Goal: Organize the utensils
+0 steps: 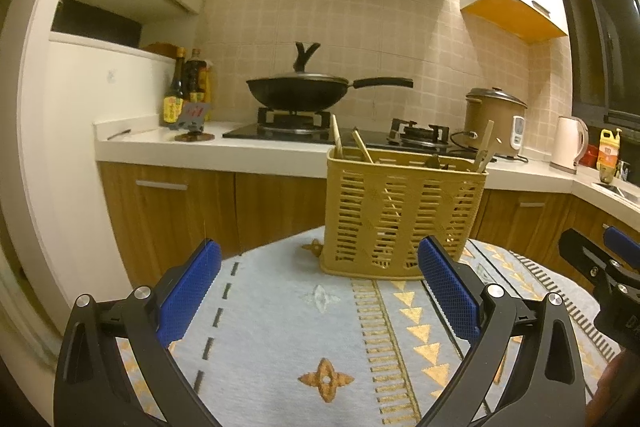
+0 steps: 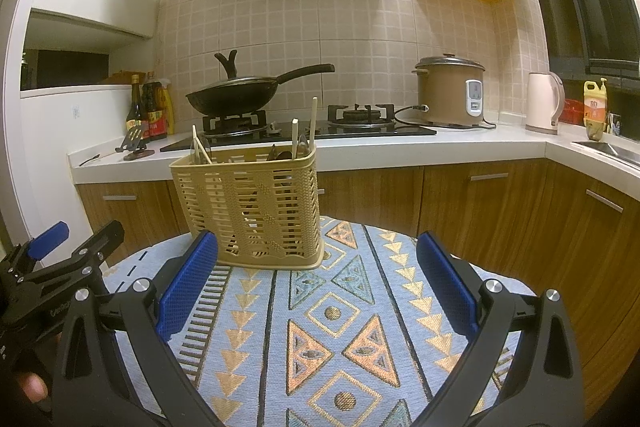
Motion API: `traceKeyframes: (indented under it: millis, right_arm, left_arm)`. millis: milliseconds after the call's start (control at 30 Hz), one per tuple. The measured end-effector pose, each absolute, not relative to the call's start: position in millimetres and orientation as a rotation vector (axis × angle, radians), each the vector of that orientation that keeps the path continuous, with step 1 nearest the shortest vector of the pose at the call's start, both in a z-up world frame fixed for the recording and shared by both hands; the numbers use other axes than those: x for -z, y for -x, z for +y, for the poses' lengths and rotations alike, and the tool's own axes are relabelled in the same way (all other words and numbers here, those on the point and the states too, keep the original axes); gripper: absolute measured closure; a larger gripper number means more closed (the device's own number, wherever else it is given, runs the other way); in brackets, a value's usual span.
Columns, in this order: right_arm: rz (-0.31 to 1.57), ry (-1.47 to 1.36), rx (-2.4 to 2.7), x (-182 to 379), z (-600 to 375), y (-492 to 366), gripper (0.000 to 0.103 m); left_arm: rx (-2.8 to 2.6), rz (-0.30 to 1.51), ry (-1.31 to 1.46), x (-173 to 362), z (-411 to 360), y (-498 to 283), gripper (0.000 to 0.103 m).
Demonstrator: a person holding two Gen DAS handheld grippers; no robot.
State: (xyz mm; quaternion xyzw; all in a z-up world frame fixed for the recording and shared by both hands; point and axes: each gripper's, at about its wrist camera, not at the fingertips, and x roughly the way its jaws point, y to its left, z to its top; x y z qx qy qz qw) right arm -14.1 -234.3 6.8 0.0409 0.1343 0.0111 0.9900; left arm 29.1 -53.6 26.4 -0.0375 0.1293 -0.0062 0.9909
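Note:
A tan slotted utensil basket (image 1: 404,211) stands upright at the far edge of a patterned blue cloth on the table (image 1: 280,327). Several wooden chopsticks (image 1: 337,139) and dark utensils stick out of its top. It also shows in the right wrist view (image 2: 250,205), with chopsticks (image 2: 313,119) standing in it. My left gripper (image 1: 320,267) is open and empty, a little short of the basket. My right gripper (image 2: 318,263) is open and empty, with the basket just ahead to its left. Each gripper shows at the edge of the other's view.
Behind the table runs a kitchen counter (image 1: 160,143) with a black wok (image 1: 298,91) on a gas stove, sauce bottles (image 1: 186,87), a rice cooker (image 2: 450,89), a white kettle (image 2: 544,103) and a sink (image 2: 612,149). Wooden cabinets sit below.

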Motion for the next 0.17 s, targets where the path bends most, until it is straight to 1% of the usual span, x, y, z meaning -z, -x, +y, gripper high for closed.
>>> traceKeyframes:
  millis: [167]
  right_arm:
    - [0.27,-0.082,-0.024,-7.8,-234.8,13.8,0.008]
  left_arm:
    - [0.02,0.26,0.066,-26.1,-55.2,-28.5,0.007]
